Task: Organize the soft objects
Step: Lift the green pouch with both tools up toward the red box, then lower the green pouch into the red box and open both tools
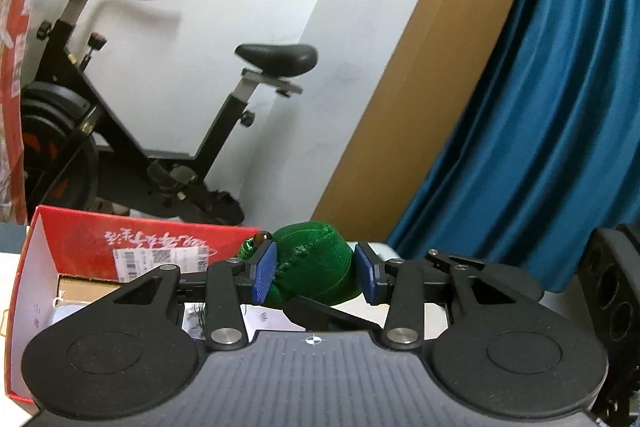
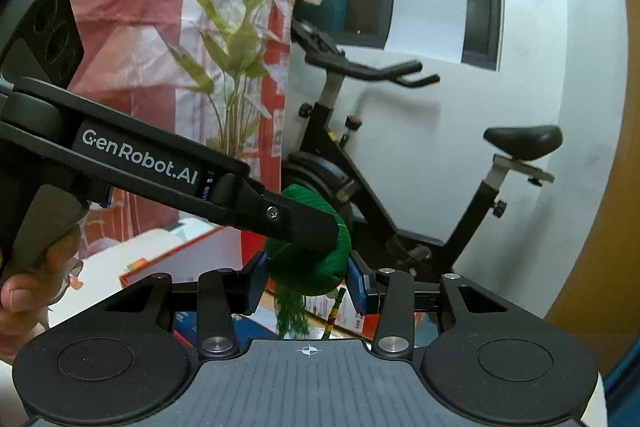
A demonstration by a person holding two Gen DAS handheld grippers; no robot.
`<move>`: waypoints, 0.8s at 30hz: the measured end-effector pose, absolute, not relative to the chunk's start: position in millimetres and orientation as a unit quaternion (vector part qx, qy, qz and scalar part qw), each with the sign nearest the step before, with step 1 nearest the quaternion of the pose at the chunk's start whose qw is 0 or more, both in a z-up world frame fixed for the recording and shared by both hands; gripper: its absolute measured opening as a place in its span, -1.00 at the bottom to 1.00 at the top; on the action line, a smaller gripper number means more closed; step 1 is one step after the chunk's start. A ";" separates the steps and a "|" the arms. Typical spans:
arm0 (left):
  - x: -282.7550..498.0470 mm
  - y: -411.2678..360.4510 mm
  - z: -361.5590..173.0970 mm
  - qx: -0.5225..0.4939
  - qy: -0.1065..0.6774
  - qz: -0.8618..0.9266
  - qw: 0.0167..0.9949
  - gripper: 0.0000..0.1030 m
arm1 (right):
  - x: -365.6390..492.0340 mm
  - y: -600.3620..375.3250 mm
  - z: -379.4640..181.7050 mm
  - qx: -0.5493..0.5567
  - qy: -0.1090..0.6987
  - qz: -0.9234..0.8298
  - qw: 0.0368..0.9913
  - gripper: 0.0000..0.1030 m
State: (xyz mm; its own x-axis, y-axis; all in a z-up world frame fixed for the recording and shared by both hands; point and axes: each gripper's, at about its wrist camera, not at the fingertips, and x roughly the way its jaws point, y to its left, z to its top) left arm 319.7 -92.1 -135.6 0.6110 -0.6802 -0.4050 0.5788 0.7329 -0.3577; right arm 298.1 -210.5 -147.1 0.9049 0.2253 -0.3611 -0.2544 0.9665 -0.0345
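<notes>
In the left wrist view a soft pouch (image 1: 316,263) sits mid-frame between the left gripper (image 1: 316,273) fingers, with an open box (image 1: 80,247) at lower left, an exercise bike (image 1: 160,131) behind it, and a curtain (image 1: 540,127) at right.

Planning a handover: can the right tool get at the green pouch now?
Probably yes. The green pouch sits between the blue pads of the right tool; a finger of the left tool crosses only its upper part, so both flanks look free.
</notes>
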 end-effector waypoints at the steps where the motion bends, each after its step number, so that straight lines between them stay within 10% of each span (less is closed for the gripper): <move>1: 323.7 -92.7 -140.0 -0.095 0.269 -0.350 0.892 -0.13 | 303.6 -211.0 -152.5 -0.039 0.184 0.124 0.974 -0.25; 24: 352.6 -91.6 -135.6 -0.086 0.253 -0.338 0.902 -0.12 | 335.1 -214.7 -159.7 -0.071 0.162 0.121 0.977 -0.26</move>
State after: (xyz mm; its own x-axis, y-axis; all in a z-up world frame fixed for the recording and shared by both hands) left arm 352.6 -91.6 -135.6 0.6437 -0.6534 -0.3984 0.5661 0.7569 -0.3267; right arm 335.1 -214.7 -159.7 0.9179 0.2137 -0.3345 -0.2596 0.9607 -0.0985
